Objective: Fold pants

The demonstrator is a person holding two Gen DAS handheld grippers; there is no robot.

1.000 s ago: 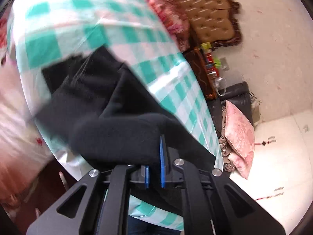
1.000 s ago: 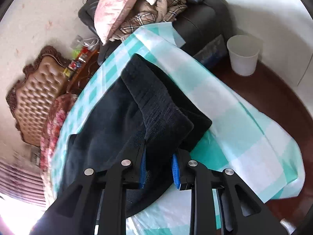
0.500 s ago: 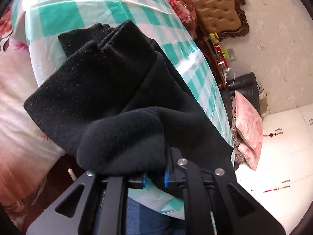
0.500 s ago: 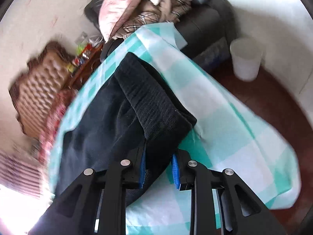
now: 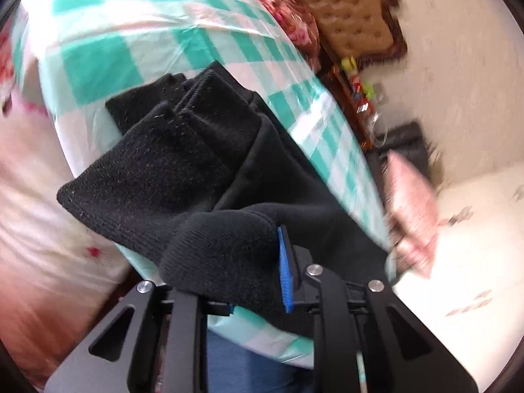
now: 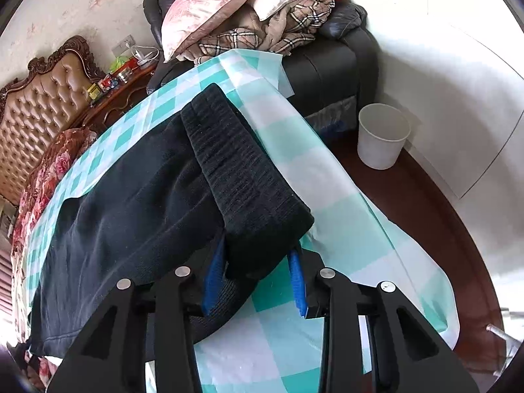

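Both grippers are occupied with the black pants (image 6: pixel 137 216), which are laid on the green-checked cloth (image 6: pixel 330 196) with their ribbed band (image 6: pixel 249 177) doubled over on top: in the left gripper (image 5: pixel 255 281) a thick roll of fabric is pinched, and in the right gripper (image 6: pixel 255 278) the band's near end is seen between blue pads (image 6: pixel 296 281) whose jaws have just been opening. A fold is judged to be just set down. Next, release and clean withdrawal are called for, so that the doubled layer is not dragged.
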